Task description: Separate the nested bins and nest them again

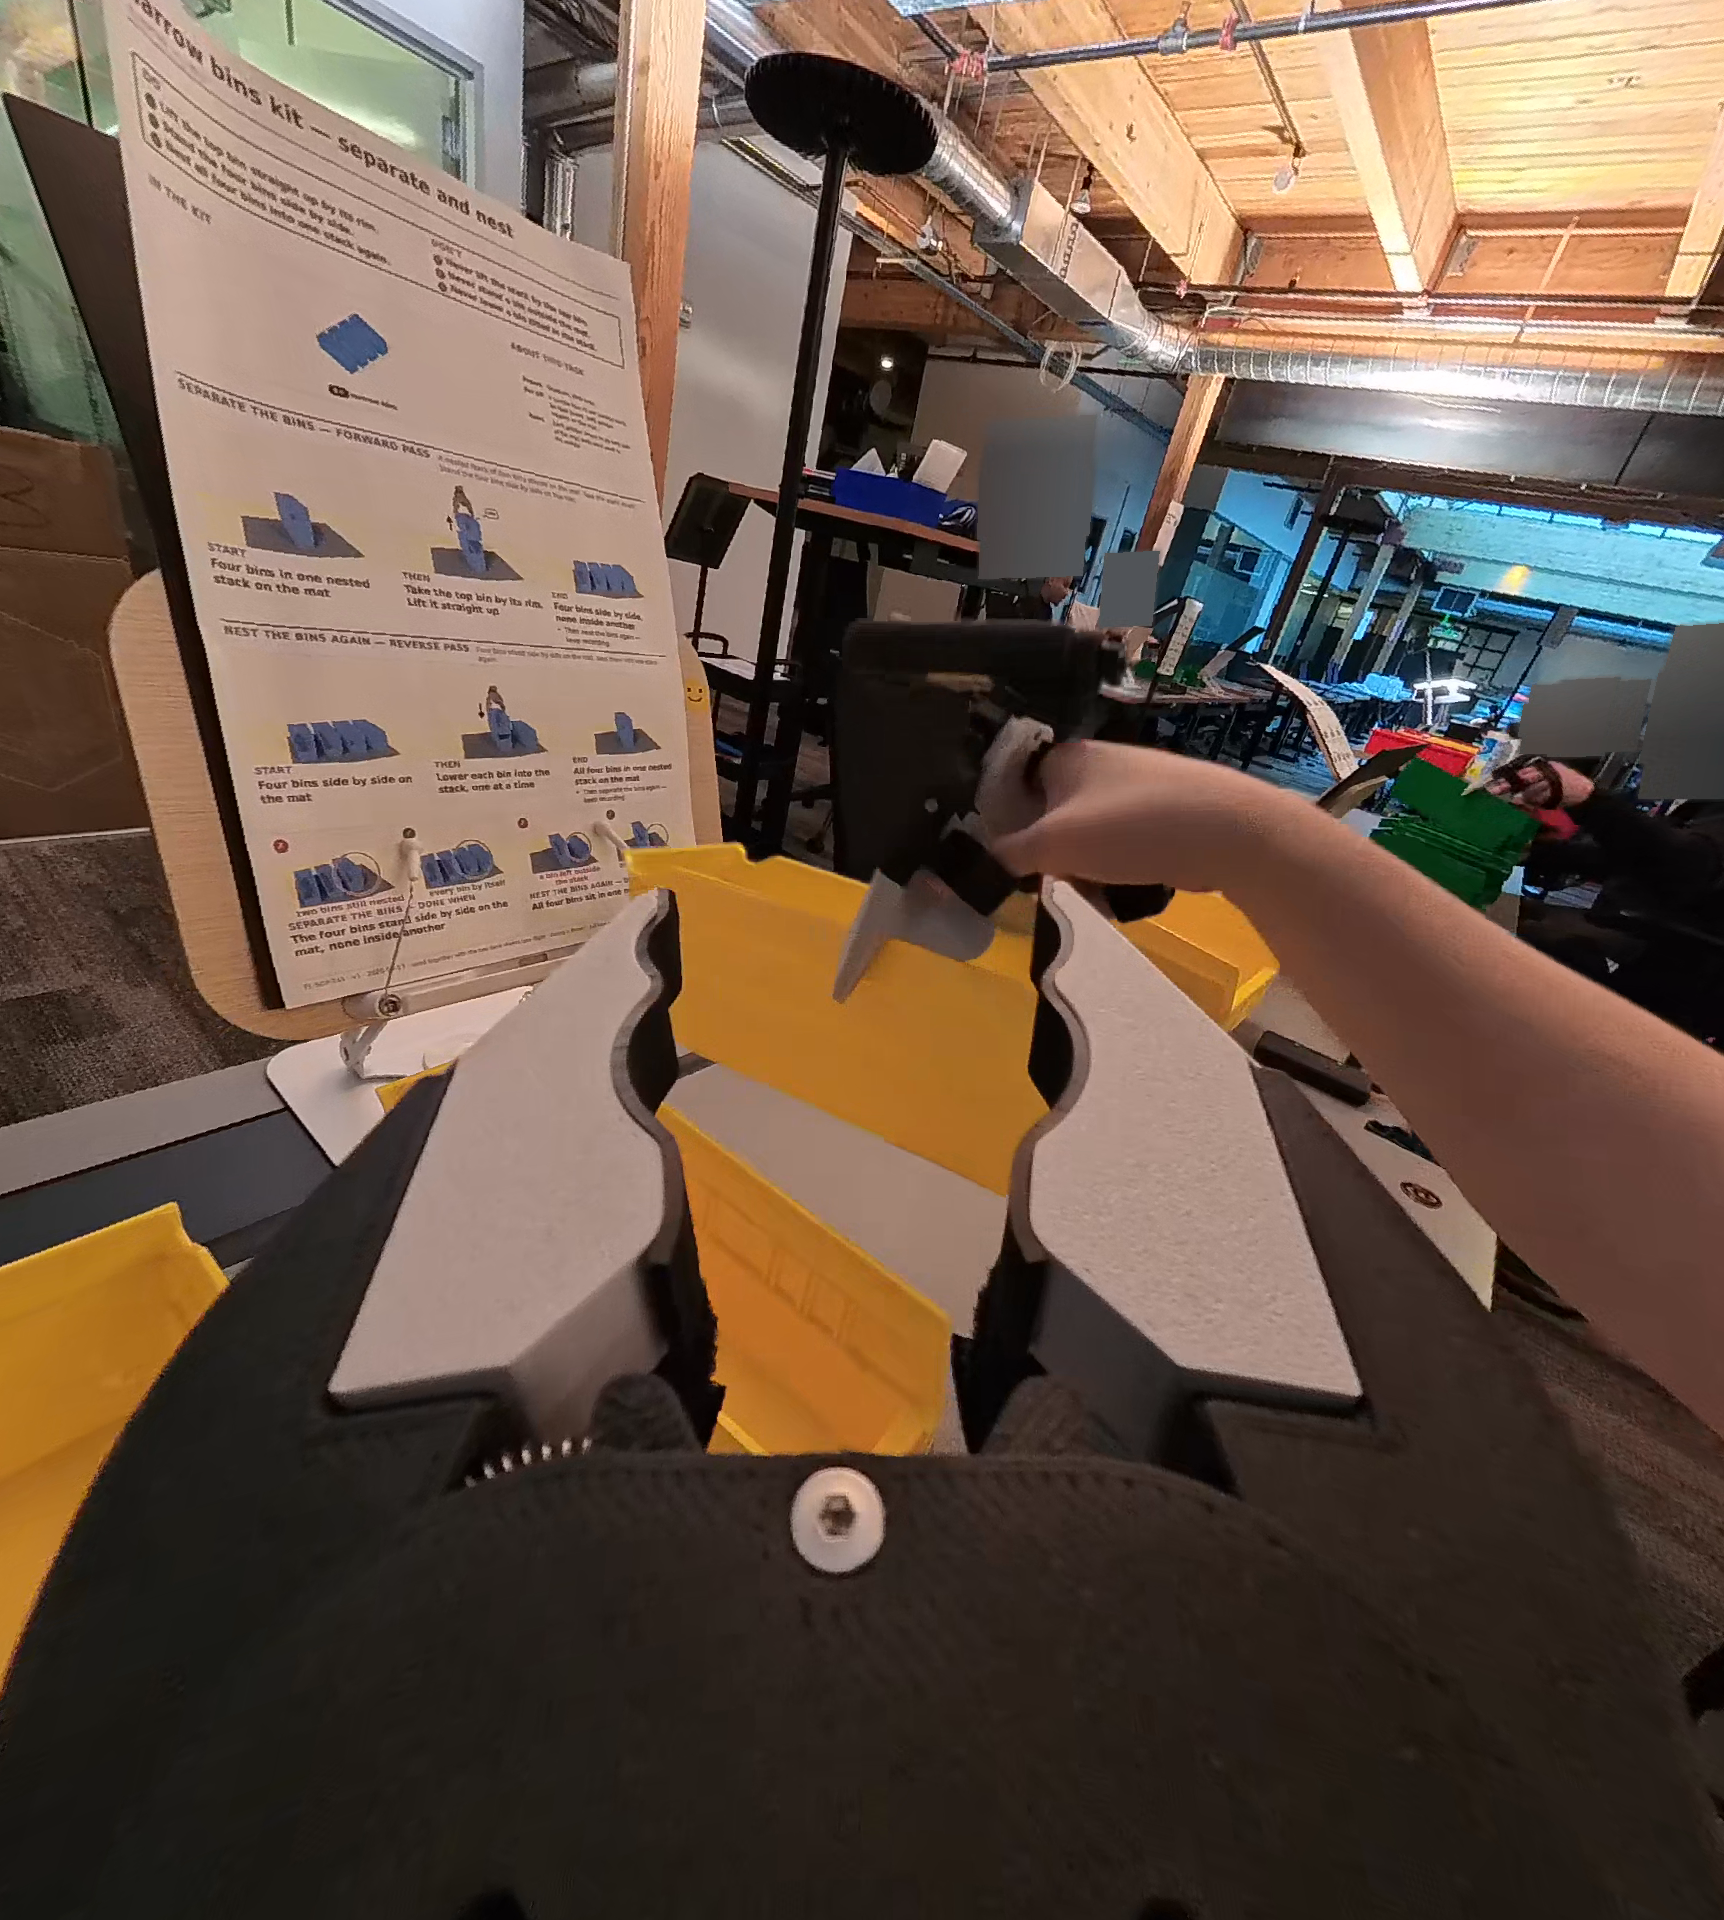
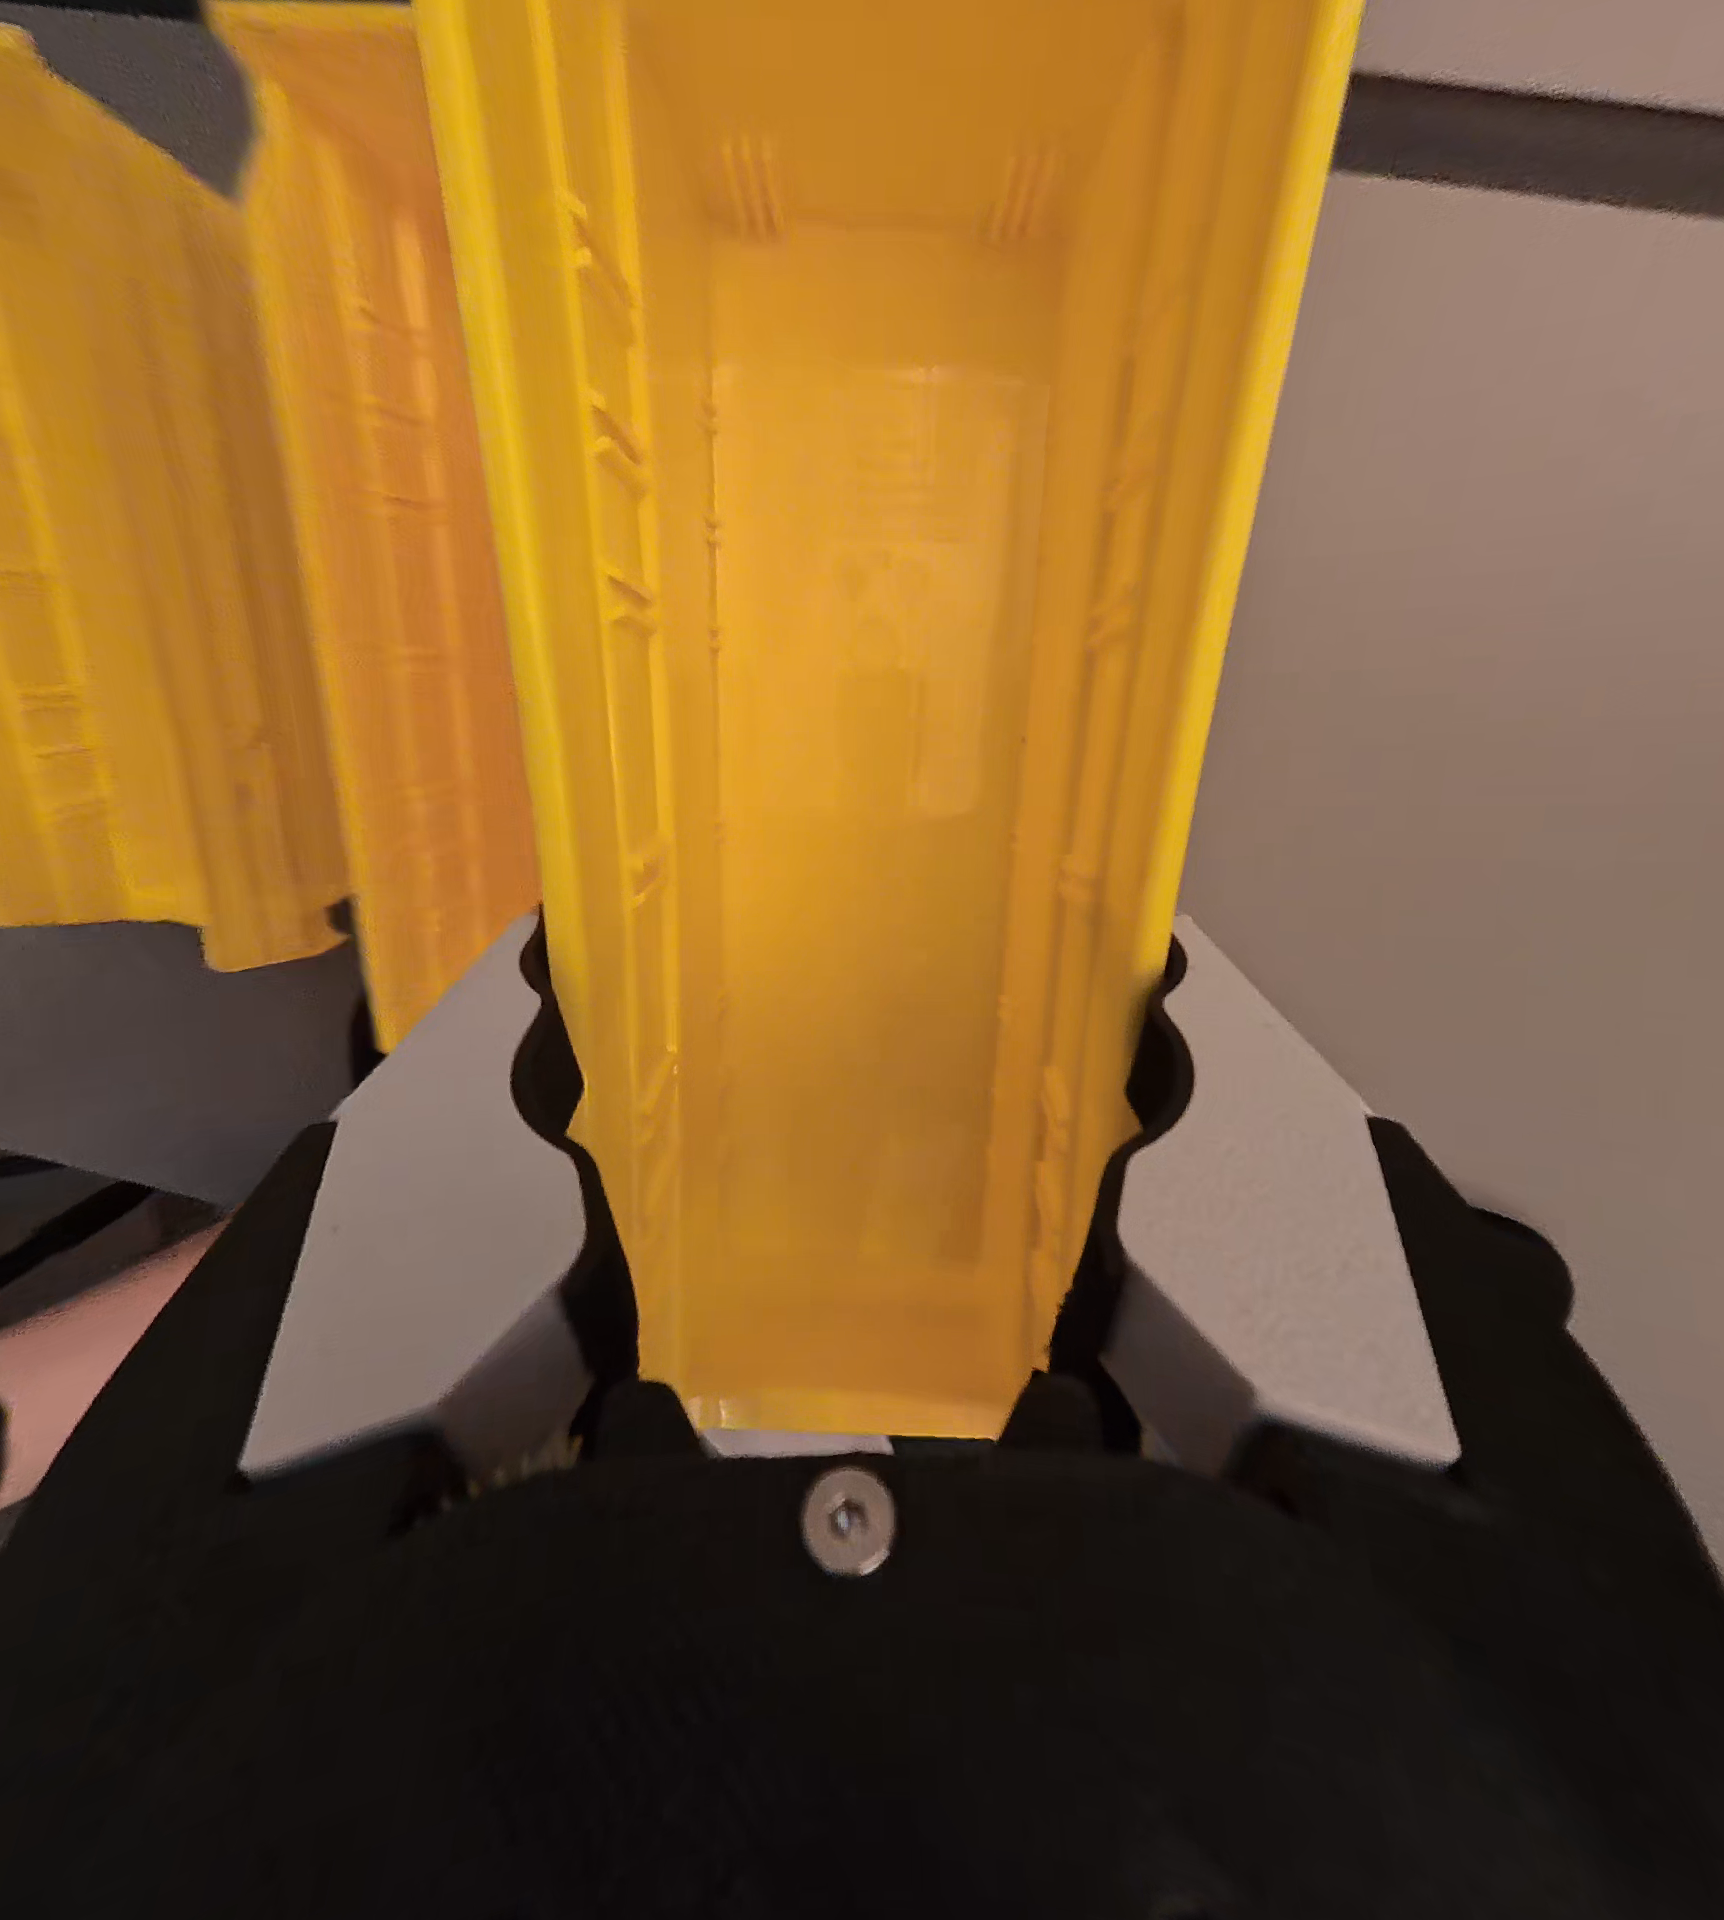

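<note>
My right gripper [image 2: 853, 966] is shut on a yellow bin [image 2: 879, 675]. Its pads [image 2: 551, 1049] press on the bin's two long side rims, and I look down into the bin. In the left wrist view this bin [image 1: 816, 997] hangs above the table in the right gripper [image 1: 941, 894]. My left gripper [image 1: 853, 935] is open and empty, pointing at the held bin from a short way off. Another yellow bin [image 1: 816, 1320] lies on the table below its fingers. A further bin [image 1: 27, 1403] sits at the lower left. Two more bins [image 2: 110, 520] show blurred left of the held one.
A printed instruction sheet [image 1: 401, 520] on a wooden stand rises at the back left. A dark mat [image 1: 110, 1195] lies on the white table [image 2: 1512, 727]. A person's forearm [image 1: 1357, 987] reaches in from the right. A black pole [image 1: 806, 416] stands behind.
</note>
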`<state>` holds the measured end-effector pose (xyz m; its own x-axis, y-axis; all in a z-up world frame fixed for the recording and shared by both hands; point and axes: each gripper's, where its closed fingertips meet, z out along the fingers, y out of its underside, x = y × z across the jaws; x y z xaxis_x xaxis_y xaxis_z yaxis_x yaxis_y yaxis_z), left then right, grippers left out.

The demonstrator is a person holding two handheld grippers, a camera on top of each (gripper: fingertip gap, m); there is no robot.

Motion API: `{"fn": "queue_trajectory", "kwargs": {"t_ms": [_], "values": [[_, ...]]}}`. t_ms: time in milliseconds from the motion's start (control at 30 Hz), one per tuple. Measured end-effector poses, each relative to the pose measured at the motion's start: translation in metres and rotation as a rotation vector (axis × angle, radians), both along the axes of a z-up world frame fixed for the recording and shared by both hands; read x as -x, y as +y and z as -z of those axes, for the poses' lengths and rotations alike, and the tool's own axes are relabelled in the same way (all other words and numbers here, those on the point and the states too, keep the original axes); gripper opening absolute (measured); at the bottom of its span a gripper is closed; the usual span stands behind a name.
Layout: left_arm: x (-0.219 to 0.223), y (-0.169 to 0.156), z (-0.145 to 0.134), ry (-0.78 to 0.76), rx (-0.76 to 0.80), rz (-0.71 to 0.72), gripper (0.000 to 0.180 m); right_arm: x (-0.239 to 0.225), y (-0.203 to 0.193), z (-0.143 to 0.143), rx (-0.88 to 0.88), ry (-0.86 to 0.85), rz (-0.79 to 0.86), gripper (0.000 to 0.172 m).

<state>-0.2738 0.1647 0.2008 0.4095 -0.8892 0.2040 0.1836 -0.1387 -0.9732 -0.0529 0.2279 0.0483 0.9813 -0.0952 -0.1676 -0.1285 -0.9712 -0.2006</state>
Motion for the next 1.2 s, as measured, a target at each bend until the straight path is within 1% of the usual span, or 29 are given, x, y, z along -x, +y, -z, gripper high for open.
{"fn": "queue_trajectory", "kwargs": {"t_ms": [67, 133, 233, 333, 467, 733, 933, 1100, 1200], "values": [[0.000, -0.001, 0.000, 0.001, -0.002, 0.005, 0.067, 0.026, 0.008, -0.014, -0.029, 0.014, -0.022, 0.111], [0.002, -0.002, -0.001, -0.006, -0.002, 0.008, 0.067, 0.051, 0.015, -0.021, -0.050, 0.042, -0.034, 0.111], [0.007, 0.000, -0.002, -0.027, 0.002, 0.004, 0.067, 0.084, 0.021, -0.014, -0.033, 0.069, -0.053, 0.111], [0.010, -0.001, -0.003, -0.034, 0.004, 0.003, 0.067, 0.106, 0.023, 0.002, 0.005, 0.040, -0.068, 0.111], [0.012, -0.005, -0.005, -0.041, -0.006, 0.016, 0.065, 0.111, 0.026, 0.022, 0.042, -0.071, -0.043, 0.112], [0.015, -0.004, -0.004, -0.051, 0.002, 0.028, 0.065, 0.119, 0.034, 0.053, 0.088, -0.102, 0.033, 0.116], [0.021, -0.005, -0.008, -0.077, -0.005, 0.027, 0.065, 0.118, 0.042, 0.072, 0.044, -0.070, 0.069, 0.114], [0.018, -0.006, -0.006, -0.064, -0.005, 0.030, 0.065, 0.119, 0.052, 0.072, -0.075, -0.088, 0.065, 0.112], [0.017, -0.008, -0.006, -0.058, -0.011, 0.031, 0.065, 0.119, 0.053, 0.076, -0.110, -0.091, 0.062, 0.112]]}}
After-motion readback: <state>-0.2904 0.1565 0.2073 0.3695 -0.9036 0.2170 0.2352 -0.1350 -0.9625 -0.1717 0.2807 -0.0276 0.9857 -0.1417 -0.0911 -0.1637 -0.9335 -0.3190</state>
